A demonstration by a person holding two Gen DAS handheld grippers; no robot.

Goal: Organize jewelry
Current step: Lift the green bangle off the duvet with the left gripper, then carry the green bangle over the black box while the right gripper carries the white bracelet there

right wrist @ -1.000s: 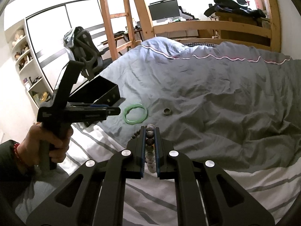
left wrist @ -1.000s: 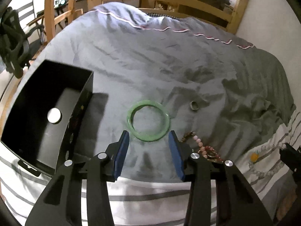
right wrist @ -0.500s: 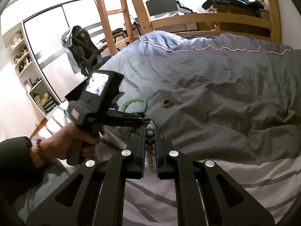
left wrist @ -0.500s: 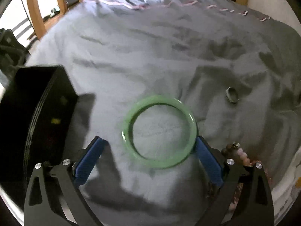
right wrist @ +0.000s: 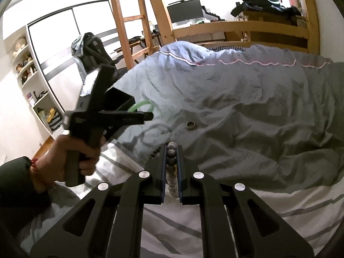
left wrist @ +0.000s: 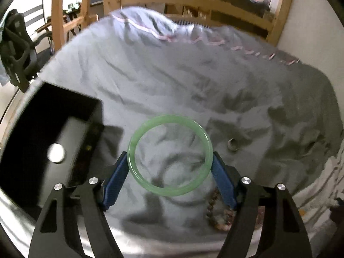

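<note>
My left gripper [left wrist: 169, 158] is shut on the green jade bangle [left wrist: 169, 190] and holds it above the grey duvet; the bangle's shadow lies on the cloth below. The bangle [right wrist: 143, 104] also shows in the right wrist view beside the left gripper [right wrist: 148, 115]. A black open box [left wrist: 43, 142] sits left of it, with a white round spot on its floor. My right gripper [right wrist: 172, 148] is shut on a grey bead bracelet [right wrist: 171, 163]. A small metal ring [left wrist: 233, 145] lies on the duvet, also seen in the right wrist view [right wrist: 191, 125]. A beaded bracelet [left wrist: 217, 217] lies near the right finger.
A wooden bed rail [left wrist: 193, 0] and ladder [right wrist: 126, 21] stand at the back. An office chair [right wrist: 90, 49] and white shelves [right wrist: 25, 68] are at the left. A striped sheet [right wrist: 258, 210] covers the near edge of the bed.
My left gripper closed on the green bangle and lifted it off the duvet. My right gripper still holds the grey bead bracelet and has barely moved.
</note>
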